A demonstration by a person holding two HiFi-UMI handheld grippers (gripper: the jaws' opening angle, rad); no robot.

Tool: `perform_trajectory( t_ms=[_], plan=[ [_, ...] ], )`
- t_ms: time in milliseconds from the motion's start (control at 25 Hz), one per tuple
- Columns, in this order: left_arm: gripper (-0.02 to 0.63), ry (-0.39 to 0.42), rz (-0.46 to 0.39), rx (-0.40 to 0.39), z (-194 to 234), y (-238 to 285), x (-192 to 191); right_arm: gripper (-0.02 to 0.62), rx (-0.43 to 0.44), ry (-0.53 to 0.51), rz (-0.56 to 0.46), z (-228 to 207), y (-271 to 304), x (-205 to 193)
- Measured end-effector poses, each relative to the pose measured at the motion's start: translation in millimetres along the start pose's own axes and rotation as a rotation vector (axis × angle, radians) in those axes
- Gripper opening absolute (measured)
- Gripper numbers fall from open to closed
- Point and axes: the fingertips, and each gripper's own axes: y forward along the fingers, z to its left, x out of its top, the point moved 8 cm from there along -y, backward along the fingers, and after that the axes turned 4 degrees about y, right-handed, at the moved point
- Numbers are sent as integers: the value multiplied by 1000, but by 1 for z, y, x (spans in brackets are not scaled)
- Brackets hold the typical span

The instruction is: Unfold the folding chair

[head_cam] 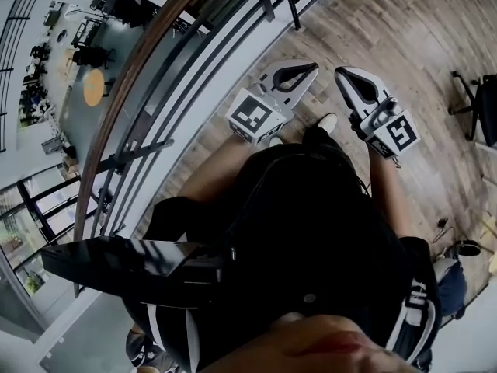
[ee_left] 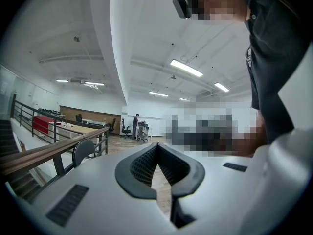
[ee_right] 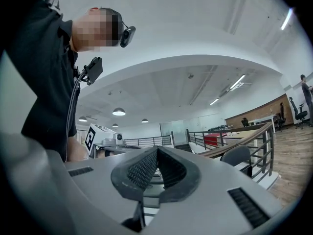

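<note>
Closest to you, the left tool [ee_left: 157,147] and the right tool [ee_right: 157,152] are both pressed together with nothing between them. They are held level, side by side in front of your body. Each is smooth, pale grey moulded plastic. The pads [ee_left: 142,163] are dark rubber with a fine cross-hatched grip, and they curve into a leaf-shaped loop that meets at a point.

Under you is a wood-plank floor [head_cam: 388,22], matte and brown-grey. Just to your left a railing [head_cam: 147,61] curves away, with dark metal bars under a rounded wooden handrail.

No view shows a folding chair that can be told as one. The nearest candidate is a rounded grey chair back [ee_left: 83,152], smooth like plastic, standing just beside the railing ahead. Whether it folds cannot be made out from here.

This looks like the approach, with the unfolding not yet begun. Get the chair squarely in front of you before you reach. Spread both tools on the way in, since pressed-together tips can only push. For a folded chair, a sound plan is one tool on the top of the back frame and the other on the seat's front edge. Then draw the two apart steadily, because smooth plastic or tube can slip out of the rubber.

Far off are desks, dark office chairs [ee_left: 126,129] and a standing person [ee_left: 135,124].
</note>
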Motion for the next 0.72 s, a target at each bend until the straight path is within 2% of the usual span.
perform_trajectory(
  t_ms=[320,480,720],
  plan=[
    [3,22,17,71,21,98,10,6,87,-9,-18,-102,-14,23],
    [3,20,25,113,31,127,14,6,127,2,-17,-136,-14,31],
    [3,5,48,124,66,153,8,6,124,30,-17,-176,4,29]
  ],
)
